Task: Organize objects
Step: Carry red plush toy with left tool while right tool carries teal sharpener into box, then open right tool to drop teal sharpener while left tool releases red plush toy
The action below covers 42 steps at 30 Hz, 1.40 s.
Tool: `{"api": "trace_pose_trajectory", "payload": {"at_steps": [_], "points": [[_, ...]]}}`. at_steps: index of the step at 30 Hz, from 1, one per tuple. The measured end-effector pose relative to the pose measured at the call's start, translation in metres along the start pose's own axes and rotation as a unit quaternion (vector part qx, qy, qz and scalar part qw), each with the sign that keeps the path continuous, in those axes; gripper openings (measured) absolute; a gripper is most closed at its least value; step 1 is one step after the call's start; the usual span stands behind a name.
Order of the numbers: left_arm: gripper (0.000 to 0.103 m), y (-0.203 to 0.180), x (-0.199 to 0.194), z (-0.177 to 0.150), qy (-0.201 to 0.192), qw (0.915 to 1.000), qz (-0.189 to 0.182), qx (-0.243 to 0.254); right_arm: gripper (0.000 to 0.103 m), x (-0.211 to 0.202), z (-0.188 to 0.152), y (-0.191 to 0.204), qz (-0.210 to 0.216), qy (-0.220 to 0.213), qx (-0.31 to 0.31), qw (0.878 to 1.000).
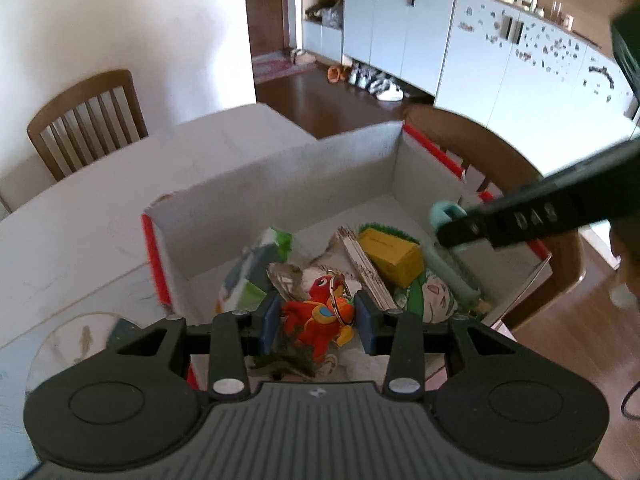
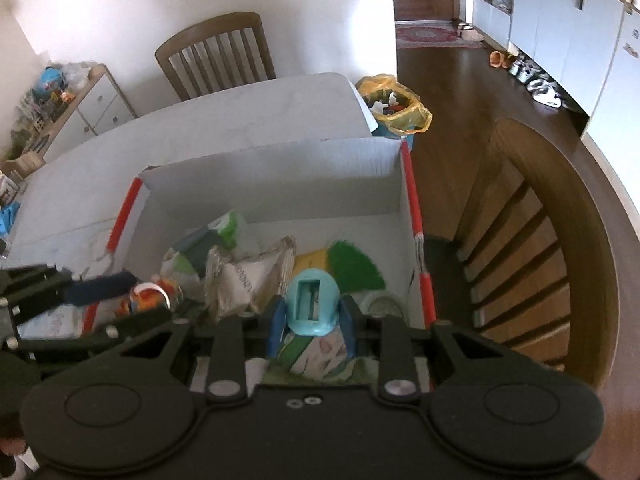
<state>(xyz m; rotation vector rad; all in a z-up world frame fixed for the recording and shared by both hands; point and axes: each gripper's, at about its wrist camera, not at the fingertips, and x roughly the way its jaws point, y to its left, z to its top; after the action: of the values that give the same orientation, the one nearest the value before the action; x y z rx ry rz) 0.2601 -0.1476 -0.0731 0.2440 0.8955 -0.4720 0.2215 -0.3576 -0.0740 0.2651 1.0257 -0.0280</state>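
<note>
Holding a red plush keychain toy point(image 1: 316, 320) between its blue pads, the left gripper point(image 1: 318, 318) hangs over the near left part of a white cardboard box point(image 1: 280, 172) with red edges that sits on a white table point(image 1: 100, 200). Its jaws are closed against the toy's sides, the metal ring point(image 1: 338, 300) sticking up just ahead of the right pad. Ahead of those jaws and a little left lies a crumpled packet with green print point(image 1: 256, 268); ahead and to the right sit a stack of sticks or cards point(image 1: 366, 264), a yellow carton point(image 1: 394, 256) and a green brush point(image 1: 384, 232) behind it.

Further right, the right gripper point(image 2: 310, 320) clamps a teal pencil sharpener point(image 2: 314, 304), its slot facing the camera, above a printed green cloth or bag point(image 2: 316, 356) that lies directly under the jaws. A silvery wrapper point(image 2: 244, 280) lies just left of them, and the box's right wall stands close on the right, with a wooden chair point(image 2: 560, 240) beyond it.

Both hands seem to be in the placing step, each carrying one item over the box. Whether the toy and sharpener are touching the pile beneath cannot be told. The next move likely calls for lowering each onto a free patch of the box floor, then letting the jaws part without snagging the ring or the cloth.
</note>
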Motion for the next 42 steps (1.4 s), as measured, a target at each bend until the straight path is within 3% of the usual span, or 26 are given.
{"api": "trace_pose_trajectory", "payload": {"at_steps": [19,33,37,42], "points": [[0.039,-0.003,0.050,-0.008,0.064,0.9979,0.007,0.000,0.028,0.083,0.032,-0.001,-0.033,0.048,-0.048,0.997],[0.040,-0.007,0.055,-0.010,0.067,0.9977,-0.009,0.006,0.040,0.072,0.027,-0.002,-0.028,0.042,-0.047,0.998],[0.055,-0.009,0.050,-0.014,0.055,0.9985,-0.010,0.004,0.042,0.058,0.023,-0.004,-0.025,0.030,-0.046,0.998],[0.055,-0.010,0.034,-0.017,0.035,0.9993,-0.011,0.004,0.044,0.034,0.016,0.001,-0.012,0.012,-0.048,0.999]]}}
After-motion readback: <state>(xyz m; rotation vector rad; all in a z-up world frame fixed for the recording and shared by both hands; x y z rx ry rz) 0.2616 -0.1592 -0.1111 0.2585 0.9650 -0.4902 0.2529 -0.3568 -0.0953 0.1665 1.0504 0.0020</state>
